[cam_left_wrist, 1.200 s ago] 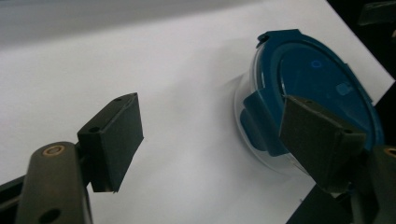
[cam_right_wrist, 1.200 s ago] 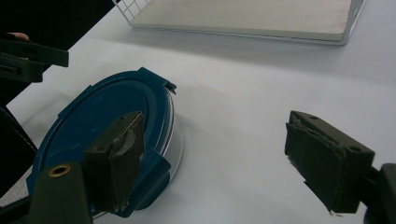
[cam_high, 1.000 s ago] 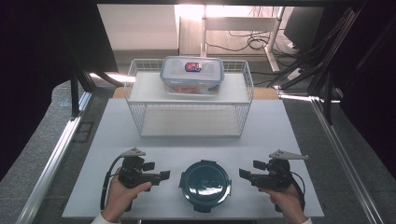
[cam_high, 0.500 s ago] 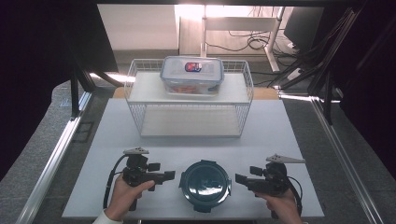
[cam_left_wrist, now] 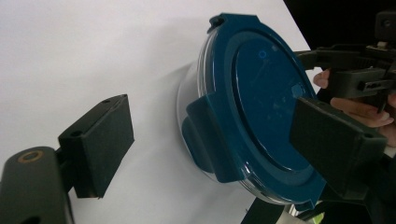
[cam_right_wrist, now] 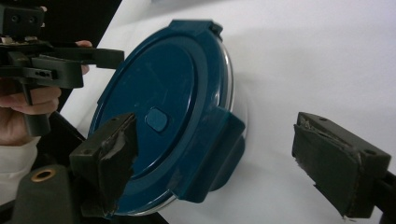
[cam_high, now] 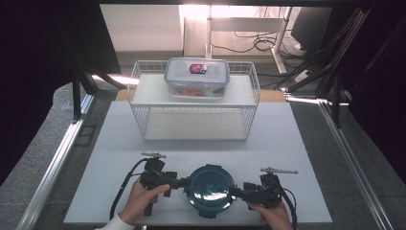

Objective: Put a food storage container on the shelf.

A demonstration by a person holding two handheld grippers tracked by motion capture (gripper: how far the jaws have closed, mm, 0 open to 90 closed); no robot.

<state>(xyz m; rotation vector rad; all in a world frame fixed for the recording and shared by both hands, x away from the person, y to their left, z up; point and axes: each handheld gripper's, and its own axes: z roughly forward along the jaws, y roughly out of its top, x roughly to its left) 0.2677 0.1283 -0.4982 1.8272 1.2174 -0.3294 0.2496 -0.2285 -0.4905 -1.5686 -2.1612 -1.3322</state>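
white table [cam_high: 119, 143], wire rack [cam_high: 143, 120] standing behind. the round tub [cam_high: 210, 190] is sitting at the near edge, left gripper [cam_high: 184, 182] and right gripper [cam_high: 234, 191] both gaping wide around its latches. uneven squeezing could be nudging it off the edge.

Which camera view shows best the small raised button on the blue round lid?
The right gripper view: the button sits plain on the blue lid, near the tongs. In the left gripper view one jaw covers part of the lid; the high view is too small to tell.

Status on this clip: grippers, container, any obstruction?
Left gripper and right gripper open, flanking round blue-lidded container. Lid on. Wire rack well behind, nothing between.
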